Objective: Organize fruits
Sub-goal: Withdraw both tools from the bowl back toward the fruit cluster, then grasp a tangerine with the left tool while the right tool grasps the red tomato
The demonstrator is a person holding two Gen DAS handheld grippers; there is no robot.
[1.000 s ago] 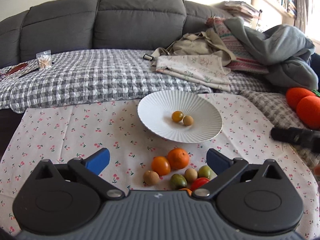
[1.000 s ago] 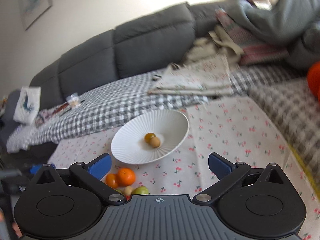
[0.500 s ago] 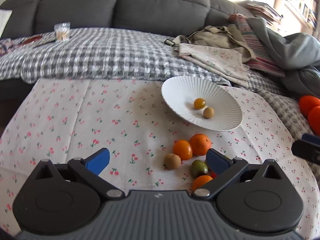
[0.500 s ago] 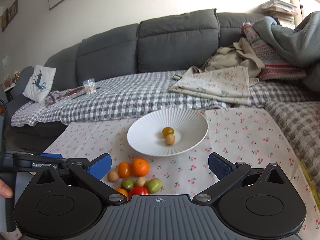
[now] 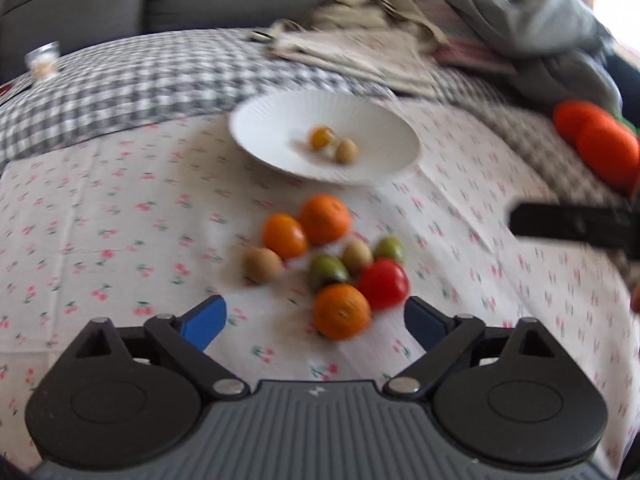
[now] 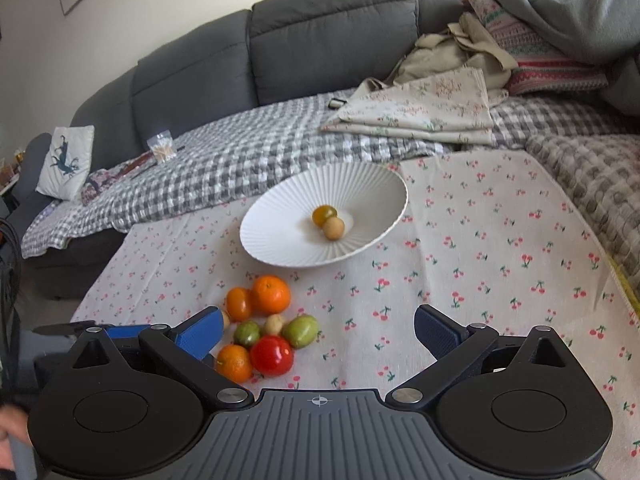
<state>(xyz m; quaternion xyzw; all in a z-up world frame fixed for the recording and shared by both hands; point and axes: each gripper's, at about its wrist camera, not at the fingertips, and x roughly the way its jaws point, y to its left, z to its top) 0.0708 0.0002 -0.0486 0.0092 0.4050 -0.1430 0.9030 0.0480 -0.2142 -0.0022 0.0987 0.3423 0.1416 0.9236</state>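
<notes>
A cherry-print cloth (image 6: pixel 500 248) covers the low table in front of a grey sofa (image 6: pixel 328 40), and it carries everything the task concerns. Nearest the left gripper (image 5: pixel 316 320), its blue fingers stand wide but are closing, with nothing pressed between them yet; the nearest orange (image 5: pixel 341 317) of the loose pile now lies just ahead of them, a little right of the midline. Against the picture from a second ago, this gripper has dropped toward the cloth and tipped further down, so the pile that sat low at the edge of its view then is now spread out in front of it, and the whole view is smeared by motion. That reads as the approach to a pick, probably of that orange, though the jaws are not around it yet. The right gripper (image 6: pixel 318 332) is also spread and holds nothing; its view has changed little in the last half second, so it seems to be waiting. Beyond the nearest orange lie a red tomato (image 5: pixel 383 283), touching it or nearly so, then green fruits (image 5: pixel 329 271) and small tan ones (image 5: pixel 264 265), then two more oranges (image 5: pixel 306 226) side by side. The round fruits have no real long axis; the green ones look slightly oval, lying roughly across the view, though blur makes this uncertain. Farthest is the white ribbed bowl (image 6: pixel 280 240), tilted, holding only a yellow fruit (image 6: pixel 324 215) touching a tan one (image 6: pixel 333 228), so most of the sorting is left to do.
</notes>
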